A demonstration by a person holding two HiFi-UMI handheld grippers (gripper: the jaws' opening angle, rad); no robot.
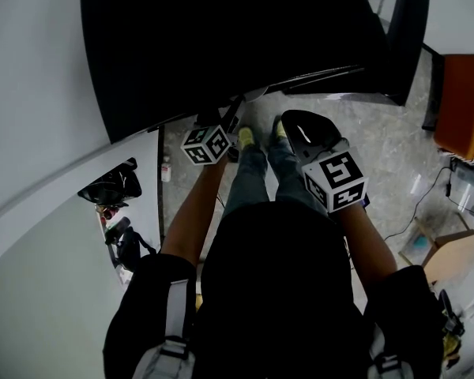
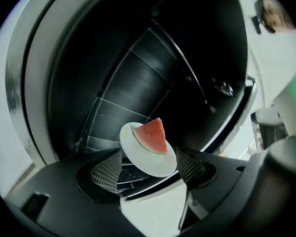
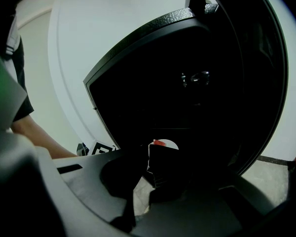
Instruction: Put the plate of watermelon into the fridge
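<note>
So the round white plate with its red watermelon wedge, thin green rind and all, is inside the dark ribbed fridge. The left gripper is spread wide, and its mesh-textured pads flank the plate's near edge without pressing it. I can't tell what the plate rests on. The right gripper is just black silhouettes, tips together on nothing.

Mottled grey floor, white wall
</note>
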